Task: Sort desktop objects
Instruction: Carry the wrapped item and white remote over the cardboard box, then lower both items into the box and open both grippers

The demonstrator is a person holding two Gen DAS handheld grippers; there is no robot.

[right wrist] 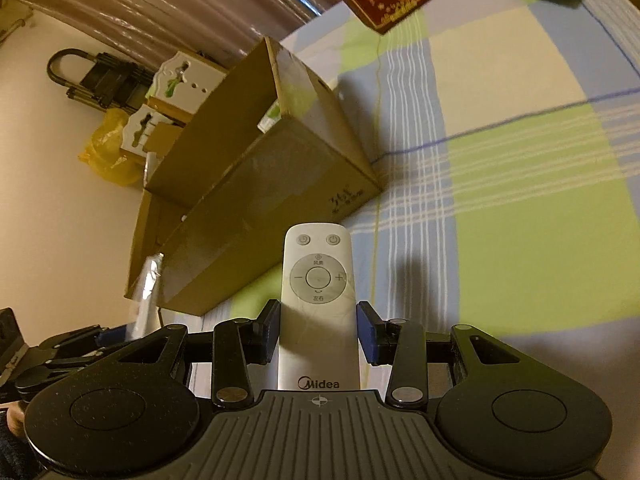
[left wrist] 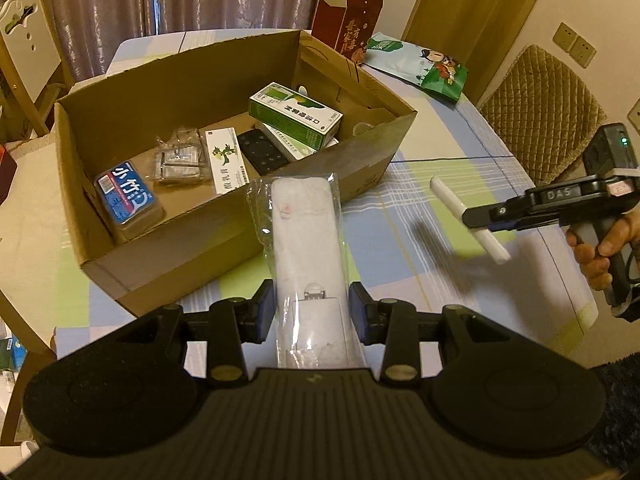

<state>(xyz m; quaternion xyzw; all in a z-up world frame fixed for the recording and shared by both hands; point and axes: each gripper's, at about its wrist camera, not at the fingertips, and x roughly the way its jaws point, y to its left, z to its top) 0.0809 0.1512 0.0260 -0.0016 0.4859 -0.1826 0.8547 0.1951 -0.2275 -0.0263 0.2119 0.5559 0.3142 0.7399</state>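
My left gripper (left wrist: 313,312) is shut on a white remote in a clear plastic bag (left wrist: 306,248), held above the table just in front of the open cardboard box (left wrist: 168,240). My right gripper (right wrist: 318,330) is shut on a white Midea remote (right wrist: 318,292), held above the table to the right of the box (right wrist: 280,184). In the left wrist view the right gripper (left wrist: 486,218) shows at the right with the white remote (left wrist: 468,218) crosswise in its jaws. The box holds a green medicine carton (left wrist: 296,114), a black remote (left wrist: 262,150), a blue packet (left wrist: 128,198) and other small packs.
The table has a checked blue, green and cream cloth (left wrist: 432,208). A red gift box (left wrist: 356,32) and a green snack bag (left wrist: 420,66) lie at the far side. A quilted chair (left wrist: 548,108) stands at the right, a white chair (left wrist: 28,48) at the left.
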